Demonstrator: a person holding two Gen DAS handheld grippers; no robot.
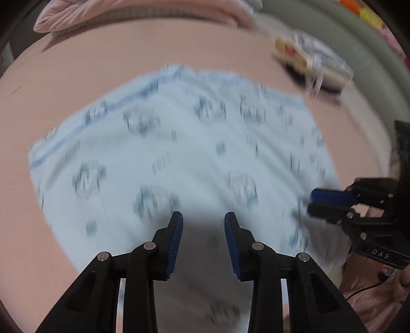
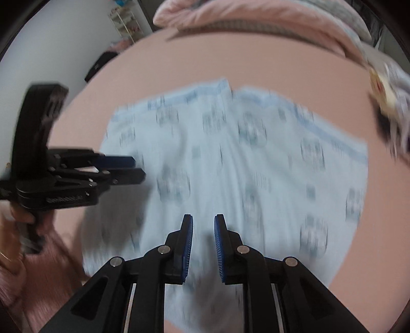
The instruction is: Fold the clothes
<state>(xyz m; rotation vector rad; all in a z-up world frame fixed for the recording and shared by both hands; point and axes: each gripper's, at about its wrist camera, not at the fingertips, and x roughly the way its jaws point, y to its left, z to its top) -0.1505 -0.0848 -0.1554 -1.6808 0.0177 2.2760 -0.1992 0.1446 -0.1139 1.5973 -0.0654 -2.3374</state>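
A light blue garment (image 1: 179,153) with a dark printed pattern lies spread on a pink bed sheet (image 1: 77,76); it also shows in the right wrist view (image 2: 230,158). Both views are motion-blurred. My left gripper (image 1: 203,217) is open and empty, hovering over the garment's near part. My right gripper (image 2: 203,220) is open and empty, above the garment's near edge. The right gripper shows at the right of the left wrist view (image 1: 311,202), by the garment's right edge. The left gripper shows at the left of the right wrist view (image 2: 138,167), by the garment's left edge.
A pink quilt (image 1: 128,15) lies bunched at the far side of the bed. A pile of folded clothes (image 1: 312,59) sits at the far right, also in the right wrist view (image 2: 389,102). A grey-green padded headboard (image 1: 333,30) curves behind it. A white wall (image 2: 64,38) stands at left.
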